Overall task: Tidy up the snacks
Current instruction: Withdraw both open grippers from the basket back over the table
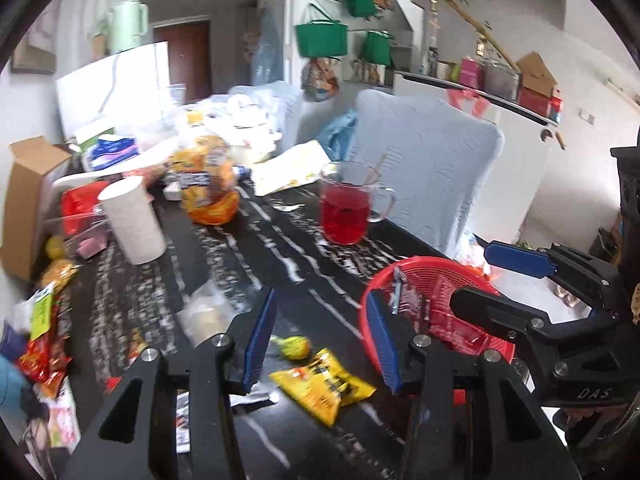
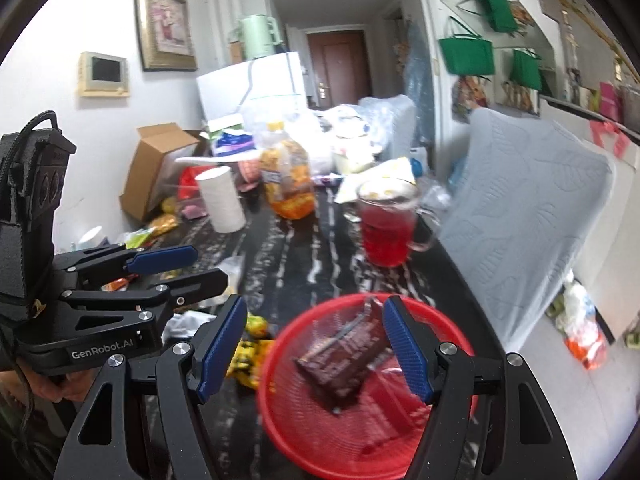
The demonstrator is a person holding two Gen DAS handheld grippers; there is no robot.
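Black marbled table (image 1: 256, 264): dark stone-look top with white veins, crowded with snacks and clutter under both my tools.
Far-left heap (image 1: 44, 344): red and green wrappers piled at the table's left edge, well left of my left gripper.
Paper roll (image 1: 134, 220): white, upright, behind that heap.
Orange bag (image 1: 208, 184): tall crinkled bag standing mid-table, beyond my left fingers.
My left gripper (image 1: 318, 350): blue pads apart with nothing between them; it hangs above the table, empty.
Green-yellow candy (image 1: 294, 347): small, lying on the table, seen in the gap between my left pads but below them, untouched.
Yellow packet (image 1: 326, 386): flat on the table just under and between my left fingers, not gripped.
Red drink mug (image 1: 346, 210): clear glass with a stick in it, further back, right of centre.
Red basket (image 2: 360, 400): mesh bowl at the near right of the table; my left gripper's right pad overlaps its left rim in the left wrist view.
Brown wrapper (image 2: 340, 364): dark snack pack lying tilted inside the basket, seen between my right pads; it looks free of both pads, though the picture is blurred.
My right gripper (image 2: 316, 354): jaws spread fairly wide, poised over the basket, holding nothing I can see.
Chair (image 2: 528, 216): pale blue cover, right of the table.
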